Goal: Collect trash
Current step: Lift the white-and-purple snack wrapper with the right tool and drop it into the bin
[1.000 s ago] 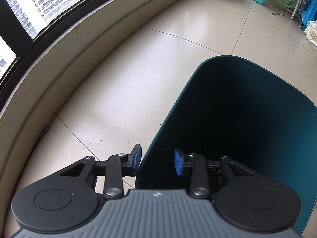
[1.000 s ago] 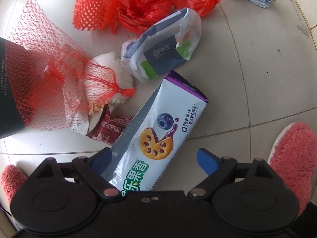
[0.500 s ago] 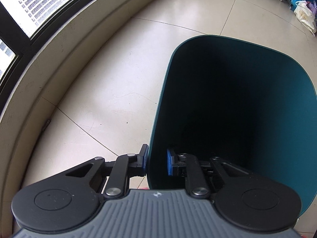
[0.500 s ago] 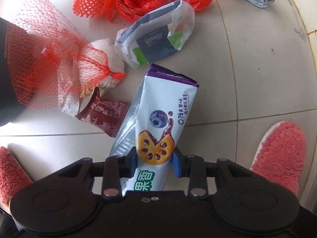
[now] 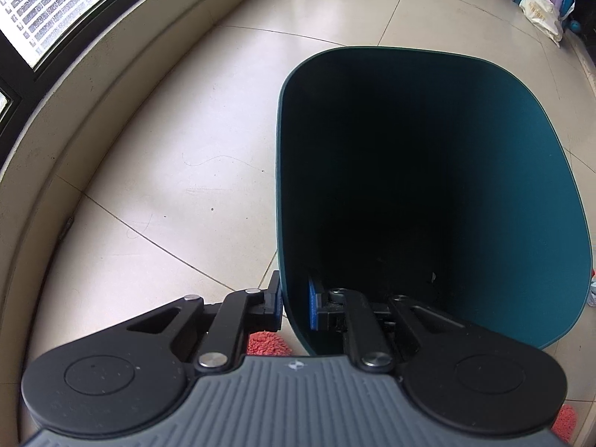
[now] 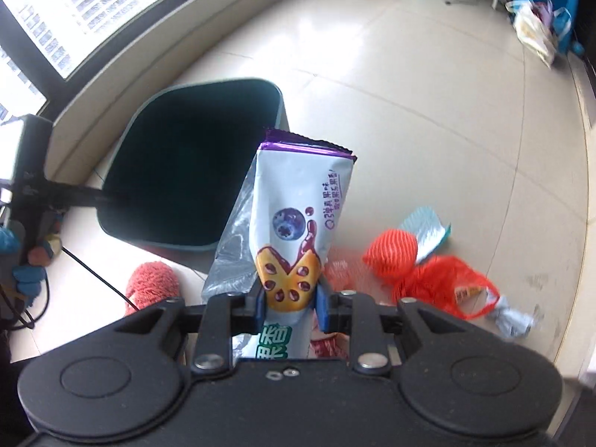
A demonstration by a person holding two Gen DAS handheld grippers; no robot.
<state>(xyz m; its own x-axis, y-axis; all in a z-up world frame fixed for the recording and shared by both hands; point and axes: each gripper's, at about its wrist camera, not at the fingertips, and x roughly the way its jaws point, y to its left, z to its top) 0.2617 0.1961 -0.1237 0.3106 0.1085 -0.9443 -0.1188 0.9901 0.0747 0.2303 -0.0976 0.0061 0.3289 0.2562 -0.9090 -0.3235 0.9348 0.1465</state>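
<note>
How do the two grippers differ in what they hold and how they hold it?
The left gripper pinches the rim of the teal bin, one finger outside the wall and one inside; the right gripper clamps the snack wrapper from both sides. The bin is rigid and open-topped; the wrapper is thin and stands upright. Both grippers are shut on something.

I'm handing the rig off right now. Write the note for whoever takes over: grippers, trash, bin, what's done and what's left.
Left gripper: shut on the teal bin's near rim.
Right gripper: shut on the blueberry snack wrapper, raised beside the bin, not over its opening.
Done: wrapper picked up.
Left: drop it in. On the floor remain the orange net bag, orange foam net and silver wrappers. Bin interior too dark to judge.
</note>
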